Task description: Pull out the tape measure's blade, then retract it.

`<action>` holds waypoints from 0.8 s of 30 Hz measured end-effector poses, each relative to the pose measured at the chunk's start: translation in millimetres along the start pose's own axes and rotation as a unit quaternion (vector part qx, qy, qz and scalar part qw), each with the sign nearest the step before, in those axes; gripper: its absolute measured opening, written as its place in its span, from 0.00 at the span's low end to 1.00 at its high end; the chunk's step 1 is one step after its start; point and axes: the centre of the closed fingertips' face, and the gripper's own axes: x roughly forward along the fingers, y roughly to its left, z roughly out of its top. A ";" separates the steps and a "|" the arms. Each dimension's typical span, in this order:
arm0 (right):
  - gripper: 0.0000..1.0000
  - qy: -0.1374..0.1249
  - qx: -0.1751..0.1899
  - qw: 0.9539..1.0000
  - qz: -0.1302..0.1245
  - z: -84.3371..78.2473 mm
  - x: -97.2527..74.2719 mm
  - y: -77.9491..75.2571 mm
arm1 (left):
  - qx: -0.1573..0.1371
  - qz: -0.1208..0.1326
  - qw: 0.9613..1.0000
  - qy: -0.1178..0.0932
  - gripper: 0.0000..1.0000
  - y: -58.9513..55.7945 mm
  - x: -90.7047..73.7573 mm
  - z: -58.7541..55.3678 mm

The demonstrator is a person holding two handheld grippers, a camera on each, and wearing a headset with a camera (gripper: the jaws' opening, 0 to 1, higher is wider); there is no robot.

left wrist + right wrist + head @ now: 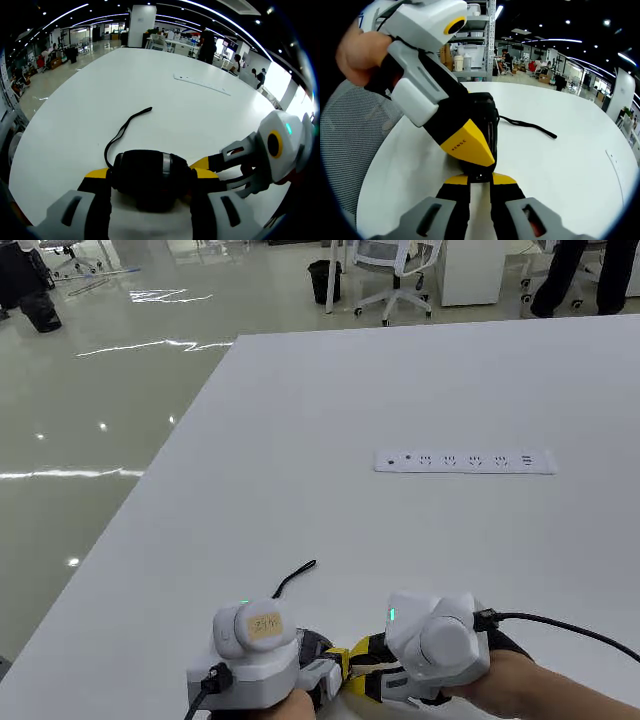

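Tape (482, 120) sits at the near edge of the table (400, 390), clamped in your left gripper (150, 177) to anchor it; your right gripper (480, 182) is pinched on the blade tip (480, 176), set to pull right.

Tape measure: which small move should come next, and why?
Probably draw the right gripper away from the left gripper: the left clamps the black tape measure, the right's jaws pinch at its mouth, and the blade looks not yet pulled.
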 end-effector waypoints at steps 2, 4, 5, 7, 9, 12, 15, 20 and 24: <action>0.14 0.000 0.000 1.000 -0.001 0.0 0.0 0.0 | 0.000 0.000 1.000 0.001 0.60 -0.1 0.2 -0.2; 0.14 0.001 0.003 1.000 -0.002 0.1 -0.1 0.4 | 0.001 -0.001 1.000 0.000 0.61 -0.3 -0.1 0.2; 0.15 0.001 0.002 1.000 -0.002 0.0 -0.1 0.6 | 0.003 -0.002 1.000 -0.001 0.61 -0.4 0.1 0.5; 0.15 0.002 0.004 1.000 -0.002 -0.2 0.2 0.6 | 0.003 -0.004 1.000 -0.001 0.61 -0.2 0.3 0.5; 0.15 0.003 0.004 1.000 -0.002 -0.1 0.0 0.7 | 0.007 -0.006 1.000 -0.001 0.61 -0.6 0.4 1.0; 0.15 0.004 0.003 1.000 -0.003 0.2 -0.2 1.0 | 0.018 -0.005 1.000 0.002 0.62 -1.4 0.6 0.7; 0.15 0.001 0.004 1.000 -0.007 0.6 -0.9 -0.1 | 0.035 -0.003 0.999 0.007 0.62 -2.1 0.0 -2.0; 0.15 0.007 -0.001 1.000 -0.006 0.5 0.1 0.3 | 0.022 -0.009 1.000 0.005 0.62 -0.3 0.5 -1.7; 0.16 0.010 -0.004 1.000 -0.007 0.6 -0.1 0.4 | 0.025 -0.012 1.000 0.008 0.62 -1.2 -0.7 -2.9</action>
